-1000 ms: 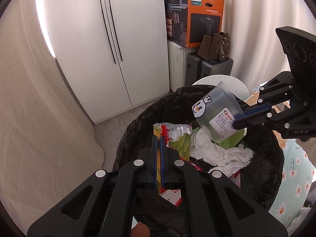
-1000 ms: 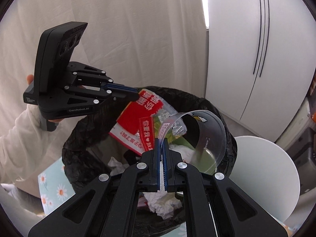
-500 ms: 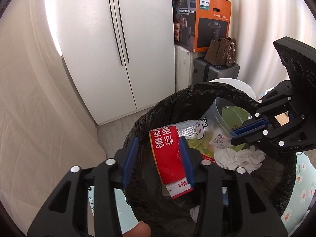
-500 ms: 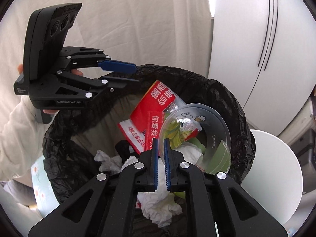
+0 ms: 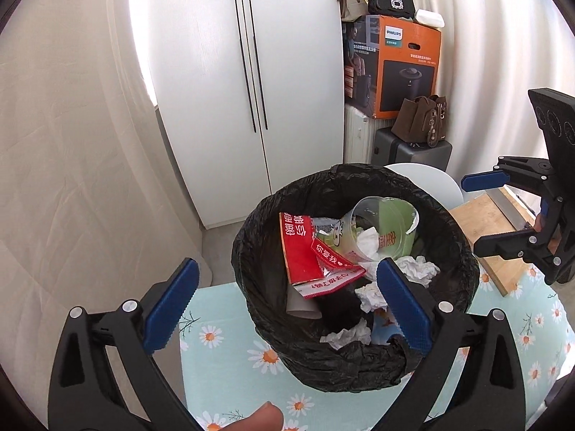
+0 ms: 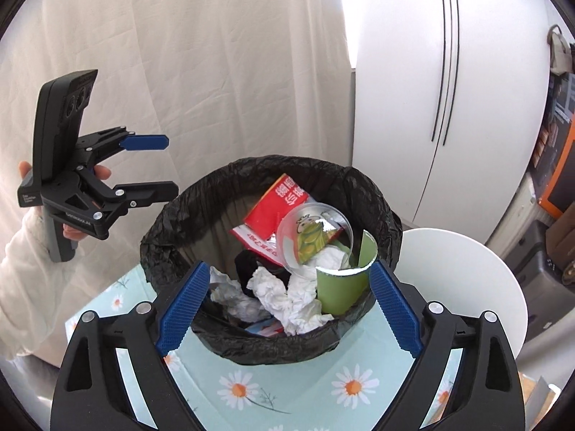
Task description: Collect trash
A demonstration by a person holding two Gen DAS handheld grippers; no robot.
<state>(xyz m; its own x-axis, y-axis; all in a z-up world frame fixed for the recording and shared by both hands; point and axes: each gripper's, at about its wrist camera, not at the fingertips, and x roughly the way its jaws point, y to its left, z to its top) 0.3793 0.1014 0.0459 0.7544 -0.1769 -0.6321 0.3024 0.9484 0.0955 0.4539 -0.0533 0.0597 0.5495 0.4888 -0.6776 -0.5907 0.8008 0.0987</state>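
While both your grippers hang over the bin (image 5: 445,237), nothing sits between either pair of blue ribbed pads. Your left gripper (image 5: 284,305) is released and its jaws are opening wide, straddling the near rim. Your right gripper (image 6: 287,309) is likewise let go, jaws opening, one pad at each side of the bin's near edge.

The trash lies inside the crinkled black liner (image 6: 172,222). A flat, glossy red wrapper (image 5: 300,248) with white lettering leans against the far wall of the bin. Beside it a clear, round plastic cup (image 6: 312,230) lies tilted on its side, touching the wrapper. A green paper cup (image 6: 341,287) with a torn rim stands against the right inner wall, as the right wrist view shows it. Crumpled white tissues (image 6: 284,298) fill the middle, touching both cups.

The bin stands on a pale blue cloth (image 6: 287,391) printed with daisies. A bamboo board (image 5: 485,226) lies on the cloth at the bin's right, as seen from the left wrist.
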